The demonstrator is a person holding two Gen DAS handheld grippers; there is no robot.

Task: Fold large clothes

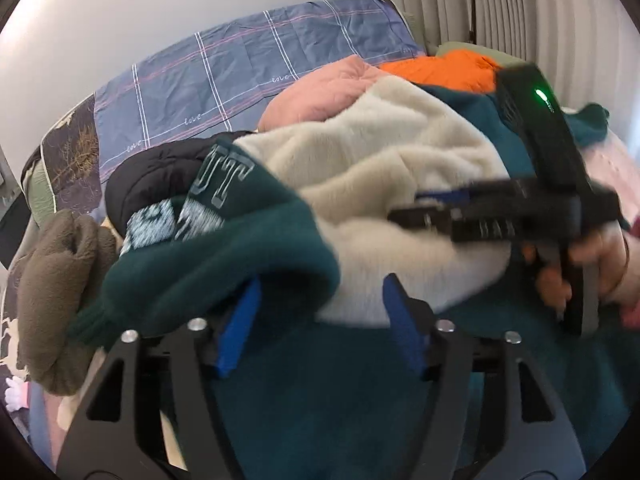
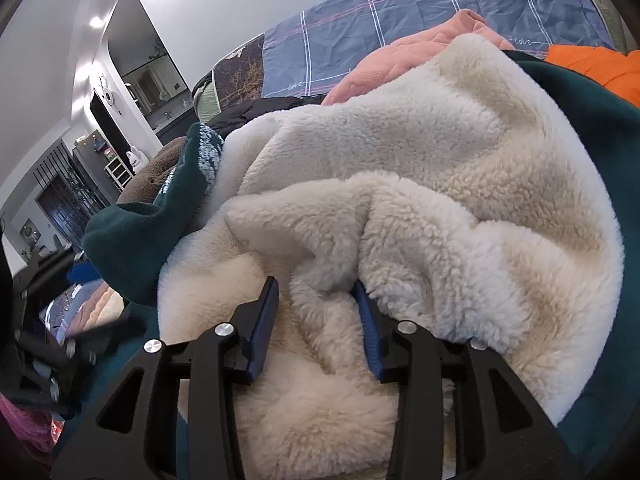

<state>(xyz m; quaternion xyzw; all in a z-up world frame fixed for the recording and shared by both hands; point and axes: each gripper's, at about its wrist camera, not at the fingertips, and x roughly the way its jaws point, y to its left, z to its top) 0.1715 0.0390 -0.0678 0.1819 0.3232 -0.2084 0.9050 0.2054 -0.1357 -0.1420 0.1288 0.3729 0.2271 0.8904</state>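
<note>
Fleece-lined green sweatshirt [image 2: 400, 184] on bed [image 1: 248, 56]; left gripper [image 1: 320, 316] wide, empty; right gripper [image 2: 316, 300] around fleece fold, grip unclear.

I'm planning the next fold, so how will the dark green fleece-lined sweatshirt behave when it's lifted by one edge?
The sweatshirt will likely flop and drape: it already lies in soft rumpled folds. Its thick cream fleece lining suggests bulk, so folds may spring open. The pile probably grips well; a bunch of it sits between the right gripper pads.

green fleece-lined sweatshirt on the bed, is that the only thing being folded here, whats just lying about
In the job:
green sweatshirt, cream lining out
left gripper
right gripper

Lying about:
pink garment
orange garment
black jacket
brown fleece
plaid sheet
</note>
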